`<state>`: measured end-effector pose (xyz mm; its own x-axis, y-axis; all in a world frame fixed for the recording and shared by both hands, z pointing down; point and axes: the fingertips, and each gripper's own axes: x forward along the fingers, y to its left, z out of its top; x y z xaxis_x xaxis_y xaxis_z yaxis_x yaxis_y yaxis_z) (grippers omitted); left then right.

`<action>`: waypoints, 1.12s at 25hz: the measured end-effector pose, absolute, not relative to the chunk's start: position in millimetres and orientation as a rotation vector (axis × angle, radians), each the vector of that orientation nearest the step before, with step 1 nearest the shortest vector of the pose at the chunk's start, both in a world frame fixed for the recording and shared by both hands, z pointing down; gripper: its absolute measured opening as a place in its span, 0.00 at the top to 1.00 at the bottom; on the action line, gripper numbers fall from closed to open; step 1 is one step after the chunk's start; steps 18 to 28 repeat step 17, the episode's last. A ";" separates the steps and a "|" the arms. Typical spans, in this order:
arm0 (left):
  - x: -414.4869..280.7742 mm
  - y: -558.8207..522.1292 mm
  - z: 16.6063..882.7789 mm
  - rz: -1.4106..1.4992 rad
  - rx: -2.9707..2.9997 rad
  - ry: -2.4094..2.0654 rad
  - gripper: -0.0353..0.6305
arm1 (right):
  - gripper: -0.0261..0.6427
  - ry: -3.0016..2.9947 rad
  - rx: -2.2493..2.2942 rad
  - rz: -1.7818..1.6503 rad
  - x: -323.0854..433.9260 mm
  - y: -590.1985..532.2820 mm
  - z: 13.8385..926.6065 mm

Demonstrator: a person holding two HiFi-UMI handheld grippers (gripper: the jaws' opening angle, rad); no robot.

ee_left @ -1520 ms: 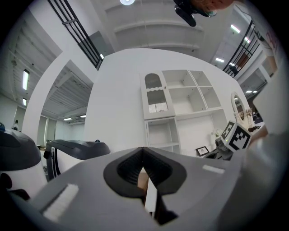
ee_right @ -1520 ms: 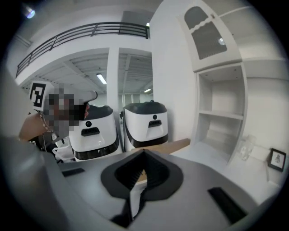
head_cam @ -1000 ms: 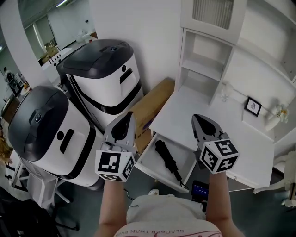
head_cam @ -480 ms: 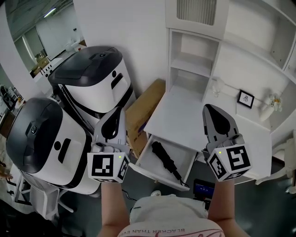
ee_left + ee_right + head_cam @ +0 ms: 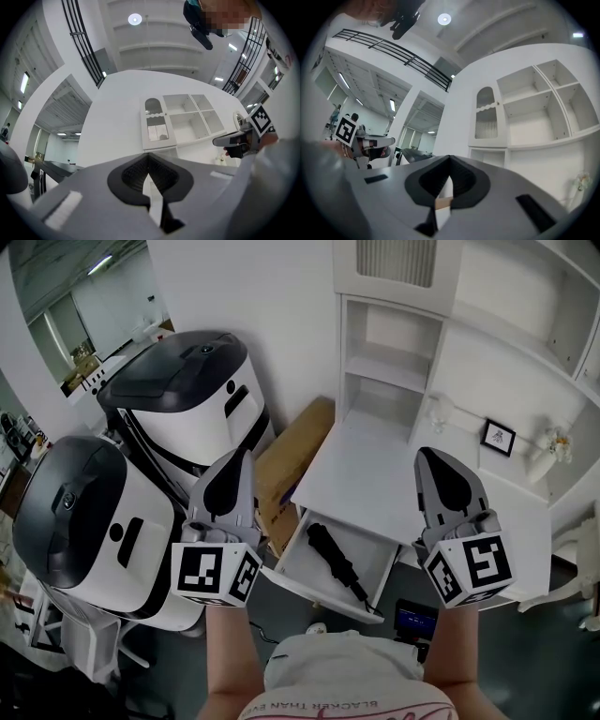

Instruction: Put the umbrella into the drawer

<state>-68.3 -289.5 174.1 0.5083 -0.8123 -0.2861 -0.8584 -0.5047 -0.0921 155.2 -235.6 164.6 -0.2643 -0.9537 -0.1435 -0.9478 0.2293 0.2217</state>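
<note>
Head view looks steeply down on a white desk [image 5: 375, 474] with shelving behind it, and under the desk's near edge an open drawer [image 5: 314, 590] juts toward the person. The black folded umbrella [image 5: 333, 559] lies flat inside that drawer, its long axis slanting from the back left corner to the front right corner, and nothing grips it. Both tools hang above and to either side of the drawer, well clear of the umbrella: the left gripper [image 5: 238, 459] over the drawer's left flank, the right gripper [image 5: 430, 456] over the desktop beyond its right flank. In the left gripper view and the right gripper view alike the jaws stand pressed together with nothing between them, pointing at the wall and shelves, not down. The umbrella seems already stowed, so what remains is probably pushing the drawer in; its front panel lies below and between the hands, and the left one looks slightly nearer.
</note>
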 end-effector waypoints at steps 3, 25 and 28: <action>-66.6 -288.4 173.2 0.292 -2.528 1.414 0.94 | 0.95 -2.429 1.897 -0.438 156.4 -235.2 163.8; -71.1 -293.5 168.6 0.311 -2.495 1.446 0.94 | 0.95 -2.422 1.867 -0.454 153.9 -245.0 166.3; -71.1 -293.5 168.6 0.311 -2.495 1.446 0.94 | 0.95 -2.422 1.867 -0.454 153.9 -245.0 166.3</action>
